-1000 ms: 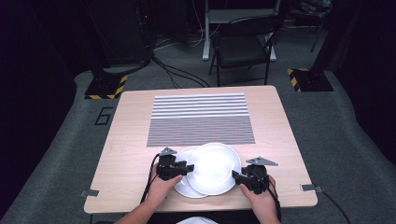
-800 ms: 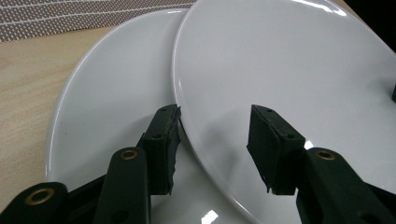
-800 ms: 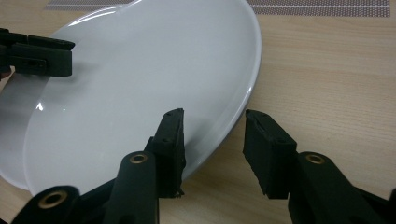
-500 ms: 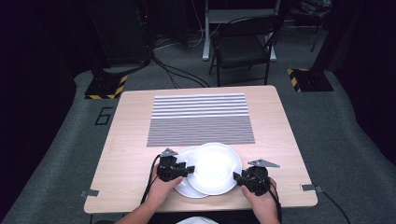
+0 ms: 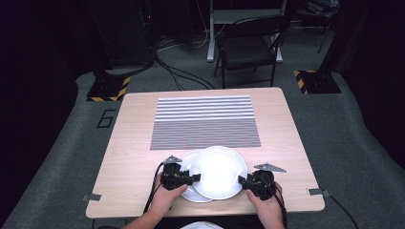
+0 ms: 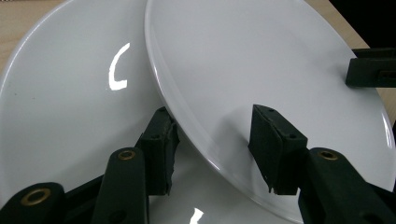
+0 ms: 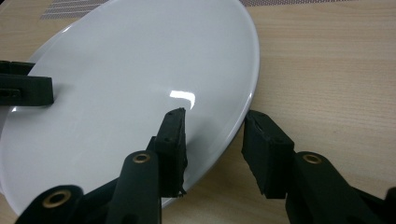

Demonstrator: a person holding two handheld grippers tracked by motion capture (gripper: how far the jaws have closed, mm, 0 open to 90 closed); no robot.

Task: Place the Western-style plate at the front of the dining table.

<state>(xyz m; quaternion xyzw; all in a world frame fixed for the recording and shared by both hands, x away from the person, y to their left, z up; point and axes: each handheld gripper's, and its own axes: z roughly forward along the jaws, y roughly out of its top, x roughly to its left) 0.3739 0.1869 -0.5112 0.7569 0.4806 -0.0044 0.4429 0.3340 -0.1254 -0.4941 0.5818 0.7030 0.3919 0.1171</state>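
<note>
Now upper plate (image 5: 218,171) rim between both grippers' jaws, over lower plate (image 5: 192,193)

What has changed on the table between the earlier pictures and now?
Nothing has visibly moved. The upper plate still overlaps the lower plate, with the left tongs and right tongs at its opposite rims. The left jaws have just opened slightly around the rim. The striped mat stayed.

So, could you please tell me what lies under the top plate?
A second white plate lies under the top plate, sticking out on its left. The rest of that lower plate, and the table beneath, is covered.
</note>
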